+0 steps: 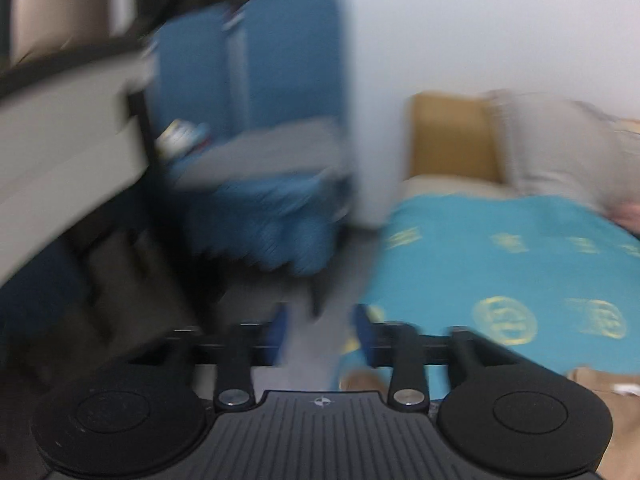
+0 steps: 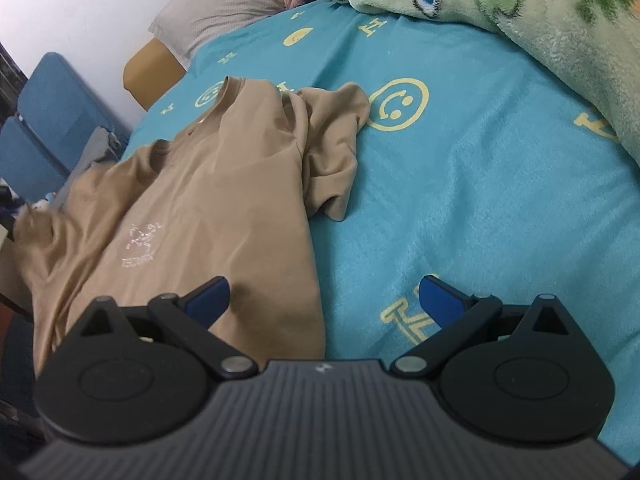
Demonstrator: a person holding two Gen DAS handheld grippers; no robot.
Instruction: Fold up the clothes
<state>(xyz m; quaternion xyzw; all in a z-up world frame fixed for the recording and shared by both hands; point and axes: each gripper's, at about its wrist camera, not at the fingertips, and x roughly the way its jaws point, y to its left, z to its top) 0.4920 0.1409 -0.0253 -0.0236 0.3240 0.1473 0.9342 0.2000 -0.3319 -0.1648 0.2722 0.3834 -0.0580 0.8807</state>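
Note:
A tan T-shirt (image 2: 200, 184) with a small white chest logo lies crumpled on the teal bedspread (image 2: 480, 184), one sleeve bunched up to its right. My right gripper (image 2: 326, 296) hovers open and wide over the shirt's near right edge. Its left pad is above the cloth and its right pad above the bedspread, with nothing between them. The left wrist view is badly blurred. There my left gripper (image 1: 322, 332) stands open with a gap between its blue pads and nothing in it, beside the bed's edge. A strip of tan shirt (image 1: 592, 384) shows at the lower right.
A green patterned fleece blanket (image 2: 540, 8) is heaped at the far right of the bed. A grey pillow (image 2: 224, 8) leans on a wooden headboard (image 1: 448, 136). A blue chair (image 1: 248, 120) with items on its seat stands beside the bed, next to a pale tabletop (image 1: 60, 152).

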